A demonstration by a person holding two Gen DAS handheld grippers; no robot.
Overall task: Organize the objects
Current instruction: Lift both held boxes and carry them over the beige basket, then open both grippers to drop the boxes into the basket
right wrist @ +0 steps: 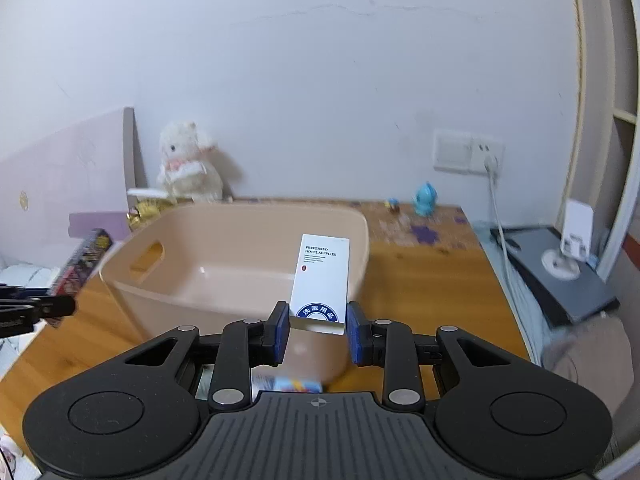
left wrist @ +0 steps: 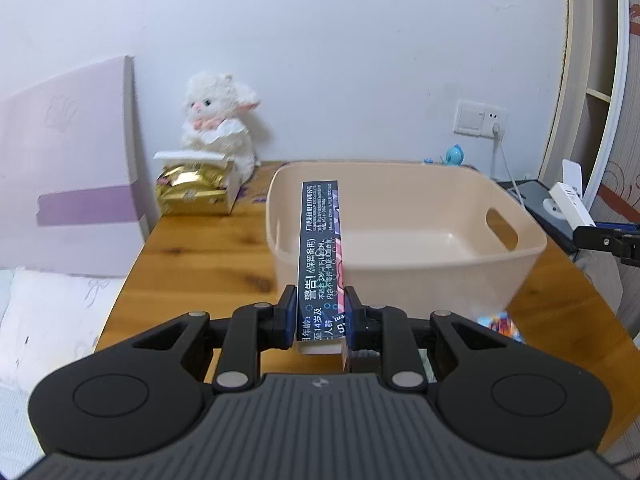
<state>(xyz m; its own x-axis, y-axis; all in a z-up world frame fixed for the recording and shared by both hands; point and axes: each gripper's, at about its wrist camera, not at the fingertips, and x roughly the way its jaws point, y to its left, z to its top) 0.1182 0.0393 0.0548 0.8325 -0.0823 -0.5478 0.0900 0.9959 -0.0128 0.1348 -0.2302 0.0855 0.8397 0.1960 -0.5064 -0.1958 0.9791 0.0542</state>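
My left gripper (left wrist: 319,316) is shut on a long dark box with Chinese print (left wrist: 318,240), held above the near wall of the beige plastic bin (left wrist: 408,252); the box points over the bin. My right gripper (right wrist: 316,330) is shut on a white box printed "Preferred Hotel Supplies" (right wrist: 320,276), held upright over the bin's (right wrist: 224,304) near right rim. The left gripper with its dark box (right wrist: 80,268) shows at the left edge of the right wrist view. The bin's inside shows nothing in it.
The wooden table (left wrist: 200,248) carries a white plush toy (left wrist: 220,120), a box of gold packets (left wrist: 192,188) and a blue figurine (right wrist: 425,199). A colourful small box (right wrist: 296,385) lies in front of the bin. A wall socket with cable (right wrist: 490,160) is at the right.
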